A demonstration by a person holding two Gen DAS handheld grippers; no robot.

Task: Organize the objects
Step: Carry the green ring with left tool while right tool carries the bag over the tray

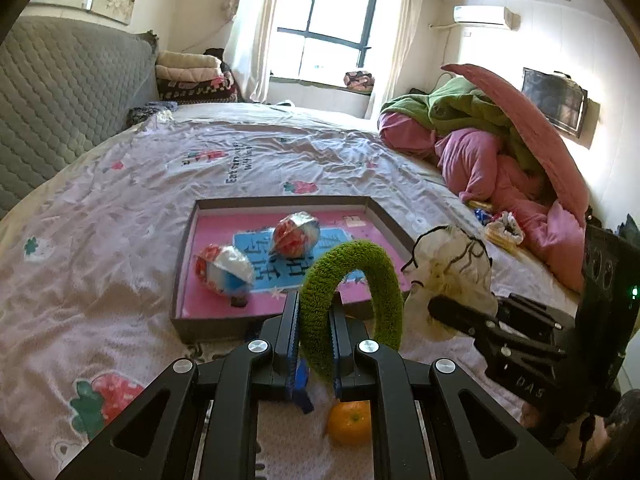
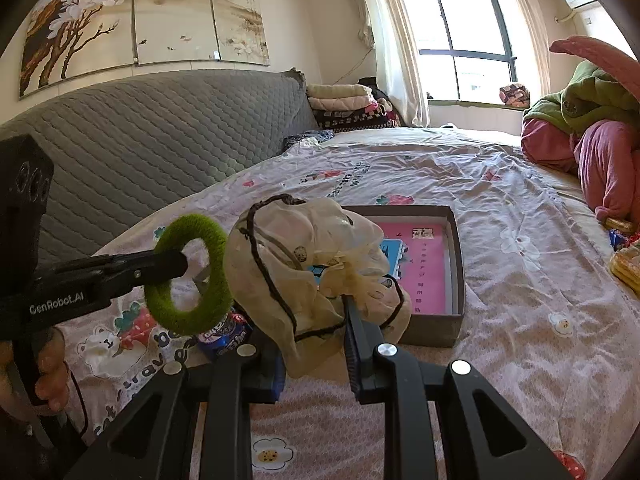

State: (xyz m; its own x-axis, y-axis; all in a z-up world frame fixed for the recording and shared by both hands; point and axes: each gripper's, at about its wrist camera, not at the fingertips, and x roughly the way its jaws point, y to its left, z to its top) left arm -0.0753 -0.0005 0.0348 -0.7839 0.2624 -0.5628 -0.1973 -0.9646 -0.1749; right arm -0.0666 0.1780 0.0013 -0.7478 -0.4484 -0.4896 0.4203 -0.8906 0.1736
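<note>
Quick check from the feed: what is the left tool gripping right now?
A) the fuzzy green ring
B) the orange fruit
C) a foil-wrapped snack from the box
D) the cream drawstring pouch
A: the left tool is shut on the fuzzy green ring, lifted near the shallow grey box, while the cream drawstring pouch hangs from the right tool.

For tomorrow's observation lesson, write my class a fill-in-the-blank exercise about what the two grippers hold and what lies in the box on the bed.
1. The left gripper is shut on a fuzzy ring coloured ____.
2. The right gripper holds a cream drawstring ____.
3. In the box lie ____ foil-wrapped packets.
4. The fruit on the bed sheet below the left gripper is an ____.

Missing words: green; bag; two; orange
</note>
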